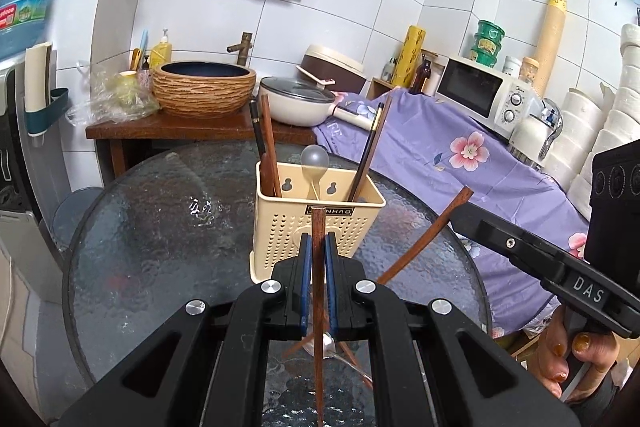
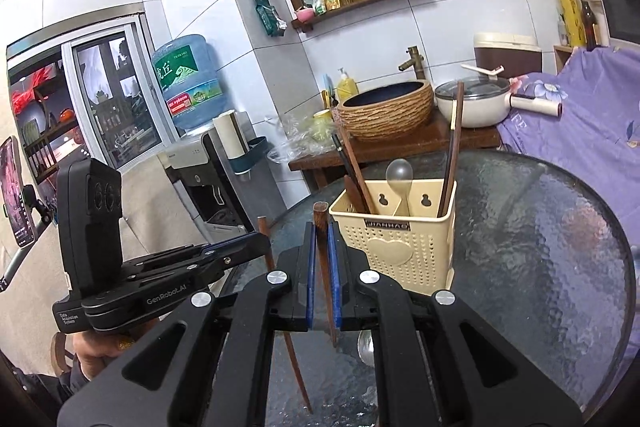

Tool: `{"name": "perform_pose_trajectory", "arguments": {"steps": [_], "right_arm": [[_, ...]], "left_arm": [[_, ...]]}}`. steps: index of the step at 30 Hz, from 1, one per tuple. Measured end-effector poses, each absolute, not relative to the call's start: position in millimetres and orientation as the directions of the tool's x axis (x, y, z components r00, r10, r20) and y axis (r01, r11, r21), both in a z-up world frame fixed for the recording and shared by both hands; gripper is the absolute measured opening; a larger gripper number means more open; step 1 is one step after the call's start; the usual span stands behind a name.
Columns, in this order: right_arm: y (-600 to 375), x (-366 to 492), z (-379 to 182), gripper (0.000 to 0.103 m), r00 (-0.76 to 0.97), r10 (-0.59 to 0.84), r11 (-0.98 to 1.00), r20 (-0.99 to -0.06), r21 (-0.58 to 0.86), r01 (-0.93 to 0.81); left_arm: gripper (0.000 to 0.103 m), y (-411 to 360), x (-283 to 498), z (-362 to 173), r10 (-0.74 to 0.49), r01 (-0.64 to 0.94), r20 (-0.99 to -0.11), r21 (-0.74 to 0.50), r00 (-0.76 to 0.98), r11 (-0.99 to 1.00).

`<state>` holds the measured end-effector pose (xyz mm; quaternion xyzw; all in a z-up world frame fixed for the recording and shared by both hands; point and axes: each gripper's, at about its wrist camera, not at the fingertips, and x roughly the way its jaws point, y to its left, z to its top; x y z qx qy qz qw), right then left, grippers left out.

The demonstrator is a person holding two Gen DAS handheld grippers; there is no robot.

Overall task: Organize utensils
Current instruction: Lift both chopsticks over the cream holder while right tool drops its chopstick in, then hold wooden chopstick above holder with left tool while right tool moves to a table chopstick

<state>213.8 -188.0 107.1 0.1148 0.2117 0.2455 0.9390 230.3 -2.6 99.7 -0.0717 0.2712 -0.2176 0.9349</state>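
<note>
Chopsticks – one clamped in left claw [image 1: 319,251], one [image 2: 323,267] in right claw [image 2: 322,263], above counter [image 1: 160,227] near holder [image 1: 316,219] – light, stiff, slippery; grip mid-shaft.

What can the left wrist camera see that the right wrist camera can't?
Only the left wrist view shows the whole white microwave oven and stacked white paper rolls.

Only the right wrist view shows the grey-framed window and the water dispenser below the blue bottle.

Both show the cream perforated plastic utensil holder, round textured glass table and a brown wooden chopstick clamped in closed jaws.
</note>
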Motion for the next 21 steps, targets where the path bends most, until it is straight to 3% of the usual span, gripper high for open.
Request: {"name": "perform_pose_trajectory", "arguments": {"steps": [13, 21], "right_arm": [[-190, 230, 140, 0.001, 0.817, 0.464, 0.883, -0.342, 0.246, -0.399], [-207, 252, 110, 0.003, 0.817, 0.418, 0.9, -0.398, 0.305, -0.312]], "left_arm": [[0.006, -5, 234, 136, -0.441, 0.384, -0.417, -0.218, 0.794, 0.897], [0.006, -6, 244, 125, -0.434, 0.365, -0.444, -0.235, 0.784, 0.901]]}}
